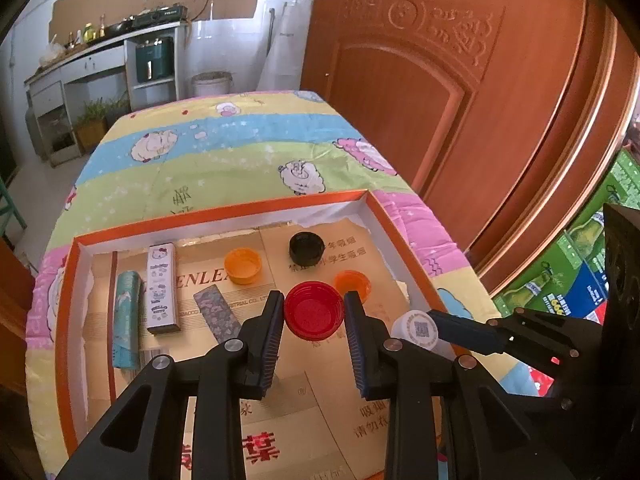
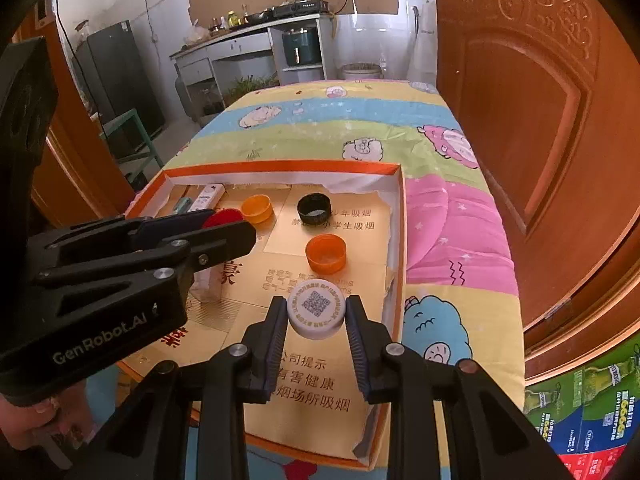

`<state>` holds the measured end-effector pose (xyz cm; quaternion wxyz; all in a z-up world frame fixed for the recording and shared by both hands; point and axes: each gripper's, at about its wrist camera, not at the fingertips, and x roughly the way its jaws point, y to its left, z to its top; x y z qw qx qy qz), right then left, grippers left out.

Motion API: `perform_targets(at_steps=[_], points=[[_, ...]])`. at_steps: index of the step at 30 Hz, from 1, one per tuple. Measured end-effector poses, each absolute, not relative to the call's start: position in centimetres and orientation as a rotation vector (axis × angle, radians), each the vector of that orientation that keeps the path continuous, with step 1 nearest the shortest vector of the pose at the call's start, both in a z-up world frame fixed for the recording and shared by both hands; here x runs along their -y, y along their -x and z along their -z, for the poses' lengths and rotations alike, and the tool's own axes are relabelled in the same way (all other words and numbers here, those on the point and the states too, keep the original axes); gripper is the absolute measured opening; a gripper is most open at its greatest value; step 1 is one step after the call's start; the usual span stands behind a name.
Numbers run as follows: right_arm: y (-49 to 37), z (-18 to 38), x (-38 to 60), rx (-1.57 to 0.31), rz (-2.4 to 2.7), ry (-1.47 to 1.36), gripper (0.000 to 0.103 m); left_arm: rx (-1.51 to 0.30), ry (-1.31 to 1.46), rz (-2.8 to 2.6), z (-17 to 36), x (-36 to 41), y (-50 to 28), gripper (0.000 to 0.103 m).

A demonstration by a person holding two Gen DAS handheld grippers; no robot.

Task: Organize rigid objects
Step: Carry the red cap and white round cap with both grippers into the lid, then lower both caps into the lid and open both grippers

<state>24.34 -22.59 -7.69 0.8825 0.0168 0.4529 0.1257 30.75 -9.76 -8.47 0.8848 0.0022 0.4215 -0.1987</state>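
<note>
Inside the shallow orange-rimmed cardboard tray (image 1: pixel 224 213) on the cartoon-sheep cloth, the left gripper (image 1: pixel 314 312) has its jaws set around the round red plastic bottle cap (image 1: pixel 314 315), which lies open side up between the two ribbed pads, each pad touching its rim. The right gripper (image 2: pixel 316 314) likewise has its jaws closed against the sides of the white plastic cap with a QR code (image 2: pixel 317 309), near the tray's right wall, just in front of the darker orange cap (image 2: pixel 326 254).
</note>
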Motion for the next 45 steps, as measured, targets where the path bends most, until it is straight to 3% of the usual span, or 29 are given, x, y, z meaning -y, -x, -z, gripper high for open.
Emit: perform_targets(at_steps=[45], points=[[-26.8,10.6,21.0,-1.004,-0.262,0.051,0.031,-1.002,0.014,0.402,12.9,10.2,-34.4,0.032]])
